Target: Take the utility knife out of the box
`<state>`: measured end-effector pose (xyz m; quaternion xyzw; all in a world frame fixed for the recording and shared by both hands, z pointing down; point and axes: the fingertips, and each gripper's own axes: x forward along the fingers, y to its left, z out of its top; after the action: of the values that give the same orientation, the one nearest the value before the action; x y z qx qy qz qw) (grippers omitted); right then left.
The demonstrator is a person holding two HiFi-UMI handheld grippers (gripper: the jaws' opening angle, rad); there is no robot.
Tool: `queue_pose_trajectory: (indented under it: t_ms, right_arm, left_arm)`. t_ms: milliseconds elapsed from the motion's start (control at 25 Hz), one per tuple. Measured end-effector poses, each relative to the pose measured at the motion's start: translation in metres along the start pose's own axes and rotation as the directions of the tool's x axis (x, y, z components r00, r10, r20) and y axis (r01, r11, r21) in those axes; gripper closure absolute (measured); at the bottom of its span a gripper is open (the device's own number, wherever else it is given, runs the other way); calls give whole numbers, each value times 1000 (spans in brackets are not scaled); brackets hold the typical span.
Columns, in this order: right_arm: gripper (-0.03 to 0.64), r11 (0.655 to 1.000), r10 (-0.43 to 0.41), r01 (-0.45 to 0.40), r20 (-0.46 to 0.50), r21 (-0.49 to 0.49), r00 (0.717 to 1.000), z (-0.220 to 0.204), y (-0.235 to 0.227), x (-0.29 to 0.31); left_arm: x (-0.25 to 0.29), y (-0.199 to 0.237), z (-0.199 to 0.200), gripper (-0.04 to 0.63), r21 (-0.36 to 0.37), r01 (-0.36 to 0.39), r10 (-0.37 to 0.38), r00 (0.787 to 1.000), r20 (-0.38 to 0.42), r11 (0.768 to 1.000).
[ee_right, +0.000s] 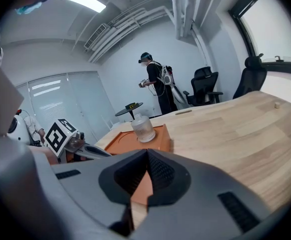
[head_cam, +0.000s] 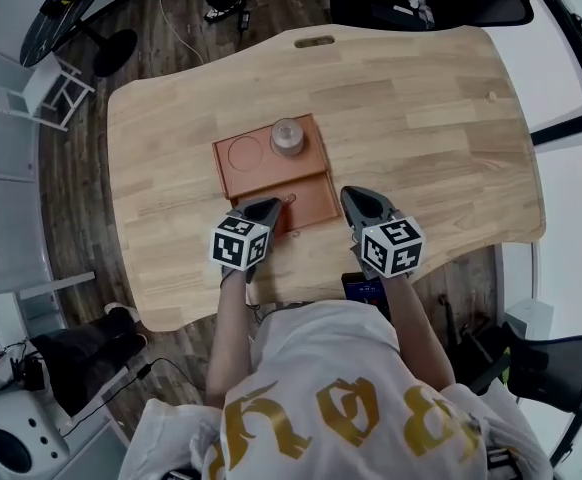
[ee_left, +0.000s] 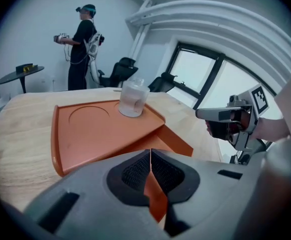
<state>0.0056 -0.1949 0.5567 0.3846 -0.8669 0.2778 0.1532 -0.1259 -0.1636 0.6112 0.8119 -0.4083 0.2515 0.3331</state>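
The box (head_cam: 271,173) is a flat, rust-orange case with rounded corners, lying on the pale wood-grain counter (head_cam: 421,118). Its smooth top has a round recess on one side and a ribbed clear jar (head_cam: 288,137) on the other. A shallow drawer (head_cam: 311,203) stands pulled out on the near side. The utility knife cannot be made out in any view; the left tool (head_cam: 270,207) covers part of the drawer. The right tool (head_cam: 355,199) hovers just beside the drawer. Both tools' textured black pads meet at the tips, gripping nothing.
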Motion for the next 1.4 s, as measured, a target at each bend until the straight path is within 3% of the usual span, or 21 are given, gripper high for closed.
queue_pose_trajectory:
  t_ms: [360, 600, 840, 1200, 1400]
  right_arm:
    - [606, 1000, -22, 22, -19, 16, 1000, -1, -15, 6]
    - [606, 1000, -20, 21, -29, 21, 999, -3, -19, 11]
    - [606, 997, -13, 14, -20, 73, 1000, -6, -22, 10]
    - [605, 992, -29, 29, 2, 126, 1000, -7, -32, 4]
    - [606, 988, -36, 33, 13, 154, 999, -5, -36, 4]
  left_arm:
    - [31, -2, -19, 583, 42, 37, -29, 985, -172, 998]
    - [42, 3, -22, 574, 36, 27, -19, 979, -204, 999]
    - [51, 5, -28, 501, 55, 23, -10, 973, -231, 998]
    - [65, 4, -45, 492, 239, -2, 81, 945, -317, 971]
    - [65, 6, -45, 496, 272, -30, 115, 945, -305, 962]
